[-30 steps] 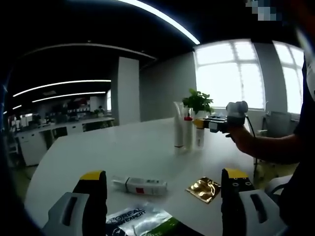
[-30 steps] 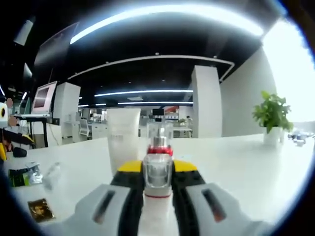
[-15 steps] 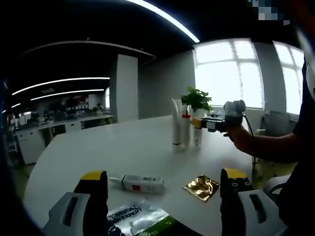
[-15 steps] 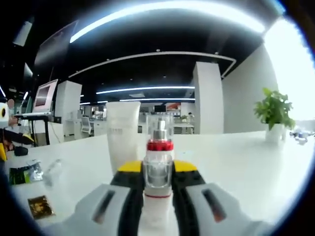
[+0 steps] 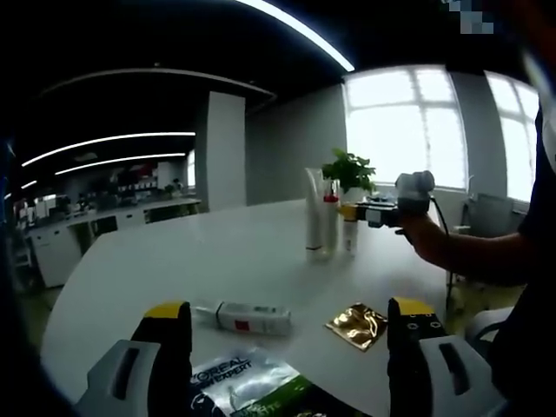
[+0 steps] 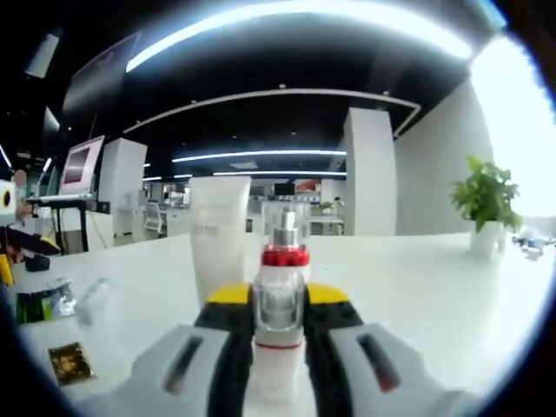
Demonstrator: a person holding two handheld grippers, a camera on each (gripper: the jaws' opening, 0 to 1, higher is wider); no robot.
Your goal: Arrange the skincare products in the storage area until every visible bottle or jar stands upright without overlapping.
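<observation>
White pump bottle with red collar and clear cap upright on the white worktop, pinched by right hand-held gripper. Tall white tube just behind. Left hand-held gripper spread, over a small white bottle lying flat, gold sachet beside.

The left hand-held gripper hung low with its two yellow-tipped jaws spread wide apart and nothing between them. The right hand-held gripper had its jaws drawn in close, pressing against both sides of a slim upright pump bottle. Seen from the left gripper view, the right hand-held gripper was held out level by the person's hand, the forearm reaching in from the right.
</observation>
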